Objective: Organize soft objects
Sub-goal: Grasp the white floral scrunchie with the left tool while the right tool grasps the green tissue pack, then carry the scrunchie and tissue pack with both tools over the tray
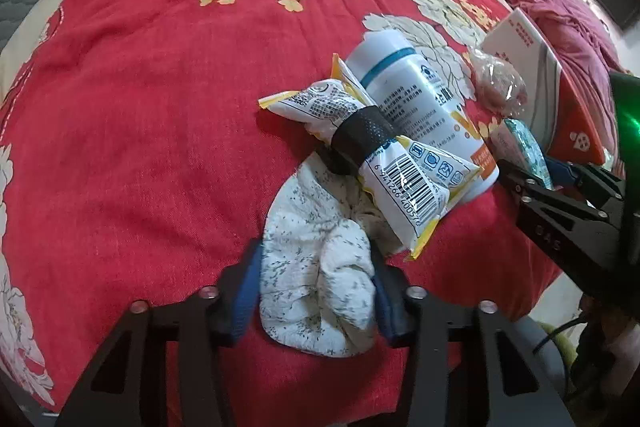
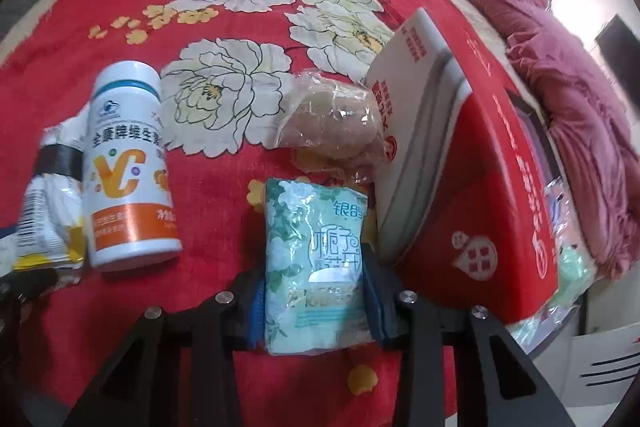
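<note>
A crumpled white speckled cloth [image 1: 308, 219] lies on the red floral bedspread [image 1: 140, 107]. My left gripper [image 1: 316, 267] is shut on its near end, both blue pads pressing its sides. The right wrist view shows a pale green floral tissue pack [image 2: 316, 227], on which my right gripper [image 2: 316, 291] is shut, just left of the box. In the left wrist view the right gripper [image 1: 536, 179] enters from the right, with the tissue pack [image 1: 524, 143] between its fingers.
A yellow-edged snack bag bound with a black band [image 1: 372, 147] overlaps the cloth's far end. A white vitamin bottle [image 2: 128, 167] lies beside it. A clear-wrapped brownish item [image 2: 336, 115] leans by a red and white box [image 2: 460, 167]. A pink blanket [image 2: 580, 107] lies far right.
</note>
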Motion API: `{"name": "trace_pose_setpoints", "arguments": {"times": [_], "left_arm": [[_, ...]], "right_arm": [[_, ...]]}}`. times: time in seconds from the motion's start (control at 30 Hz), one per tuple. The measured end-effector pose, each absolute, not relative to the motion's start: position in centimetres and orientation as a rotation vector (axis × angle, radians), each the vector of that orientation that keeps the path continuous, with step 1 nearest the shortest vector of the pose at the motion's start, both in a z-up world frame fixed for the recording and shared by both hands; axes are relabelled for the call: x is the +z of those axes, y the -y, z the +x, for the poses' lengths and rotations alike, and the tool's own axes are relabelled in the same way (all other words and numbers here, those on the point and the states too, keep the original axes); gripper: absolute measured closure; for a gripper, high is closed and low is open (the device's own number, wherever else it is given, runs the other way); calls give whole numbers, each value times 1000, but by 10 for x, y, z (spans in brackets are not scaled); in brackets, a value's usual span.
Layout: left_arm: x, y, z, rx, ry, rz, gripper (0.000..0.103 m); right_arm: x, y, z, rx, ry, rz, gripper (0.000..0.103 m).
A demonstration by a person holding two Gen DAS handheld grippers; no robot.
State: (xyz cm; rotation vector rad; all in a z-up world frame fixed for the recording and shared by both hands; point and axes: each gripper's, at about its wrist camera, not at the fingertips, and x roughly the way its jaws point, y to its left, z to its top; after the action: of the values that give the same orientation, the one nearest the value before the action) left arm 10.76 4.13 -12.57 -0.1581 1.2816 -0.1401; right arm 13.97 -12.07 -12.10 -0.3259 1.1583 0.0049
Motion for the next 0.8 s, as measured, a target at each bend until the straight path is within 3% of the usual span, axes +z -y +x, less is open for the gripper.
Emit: {"name": "trace_pose_setpoints", "arguments": {"times": [0.03, 0.1, 0.2, 0.8], "left_arm": [[-125, -41, 107, -144, -1285, -161, 72], [-123, -42, 106, -164, -1285, -185, 80], [-116, -43, 102, -169, -1264, -215, 84], [-8, -41, 67, -167, -1070, -192, 85]], "right_arm": [[-119, 123, 138, 24, -1169, -302, 63], [-117, 126, 134, 50, -1183, -256, 64], [-108, 134, 128, 88, -1189, -193, 64], [-13, 145, 96, 264, -1056, -39, 64]]}}
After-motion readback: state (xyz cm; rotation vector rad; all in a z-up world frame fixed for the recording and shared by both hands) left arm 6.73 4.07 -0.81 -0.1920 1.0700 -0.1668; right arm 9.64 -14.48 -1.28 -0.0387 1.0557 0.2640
